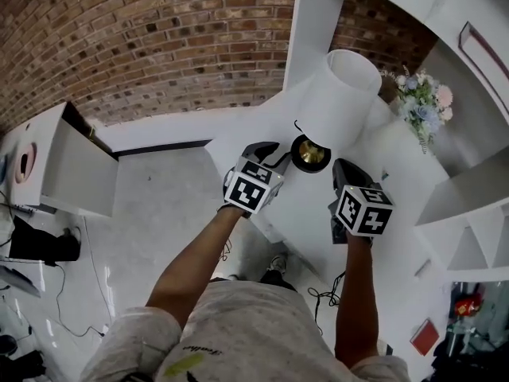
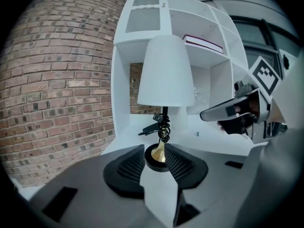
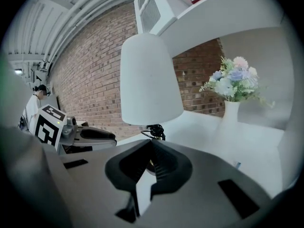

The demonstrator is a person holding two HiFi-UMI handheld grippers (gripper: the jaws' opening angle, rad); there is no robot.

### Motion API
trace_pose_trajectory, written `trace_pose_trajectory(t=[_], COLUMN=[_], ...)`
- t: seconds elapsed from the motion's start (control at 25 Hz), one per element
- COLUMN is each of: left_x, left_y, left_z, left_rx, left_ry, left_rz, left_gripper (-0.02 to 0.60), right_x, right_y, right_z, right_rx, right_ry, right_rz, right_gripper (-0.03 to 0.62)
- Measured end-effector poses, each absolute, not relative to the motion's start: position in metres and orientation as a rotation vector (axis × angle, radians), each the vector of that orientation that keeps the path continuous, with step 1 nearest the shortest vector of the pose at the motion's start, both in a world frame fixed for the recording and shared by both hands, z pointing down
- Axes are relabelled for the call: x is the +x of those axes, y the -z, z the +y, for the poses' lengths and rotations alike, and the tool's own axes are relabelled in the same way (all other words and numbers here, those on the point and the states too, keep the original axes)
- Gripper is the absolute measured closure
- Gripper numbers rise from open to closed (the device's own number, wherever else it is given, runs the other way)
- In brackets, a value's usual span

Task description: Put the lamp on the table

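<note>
The lamp has a white shade (image 1: 343, 92), a gold foot on a black round base (image 1: 310, 154) and a cord coiled on its stem. It stands upright over the white table (image 1: 382, 157). In the left gripper view the base (image 2: 159, 156) sits between my left gripper's (image 2: 159, 164) pads, which touch it on both sides. My left gripper (image 1: 278, 156) is left of the base and my right gripper (image 1: 340, 170) is right of it. In the right gripper view the right gripper's (image 3: 152, 148) pads meet just before the base, under the shade (image 3: 149, 80); whether they pinch its rim is hidden.
A white vase of flowers (image 1: 421, 106) stands on the table to the right of the lamp. White shelving (image 2: 209, 27) with a red book (image 2: 204, 42) rises behind it. A white cabinet (image 1: 67, 169) stands on the floor at the left, before a brick wall.
</note>
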State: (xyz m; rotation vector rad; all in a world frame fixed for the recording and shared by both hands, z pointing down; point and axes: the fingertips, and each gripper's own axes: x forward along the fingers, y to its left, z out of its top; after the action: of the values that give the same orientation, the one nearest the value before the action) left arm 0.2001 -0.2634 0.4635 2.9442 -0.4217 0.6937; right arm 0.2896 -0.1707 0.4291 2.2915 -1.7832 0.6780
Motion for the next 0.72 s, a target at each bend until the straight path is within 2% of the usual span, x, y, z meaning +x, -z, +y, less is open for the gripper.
trace_pose_trajectory(t=[0.2,0.72], left_x=[0.171,0.089], left_y=[-0.448,-0.417], left_z=[-0.265,-0.285], left_rx=[2.956,2.946], left_ry=[-0.686,-0.627], left_rz=[-0.456,-0.601], left_gripper=[0.487,0.531], right_x=[0.277,0.213], right_y=[-0.416,-0.386], right_z=[-0.174,-0.197], right_rx=[2.32,2.296], right_ry=[-0.634,-0.552], right_rz=[-1.792,-1.905], right_gripper=[0.589,0.589])
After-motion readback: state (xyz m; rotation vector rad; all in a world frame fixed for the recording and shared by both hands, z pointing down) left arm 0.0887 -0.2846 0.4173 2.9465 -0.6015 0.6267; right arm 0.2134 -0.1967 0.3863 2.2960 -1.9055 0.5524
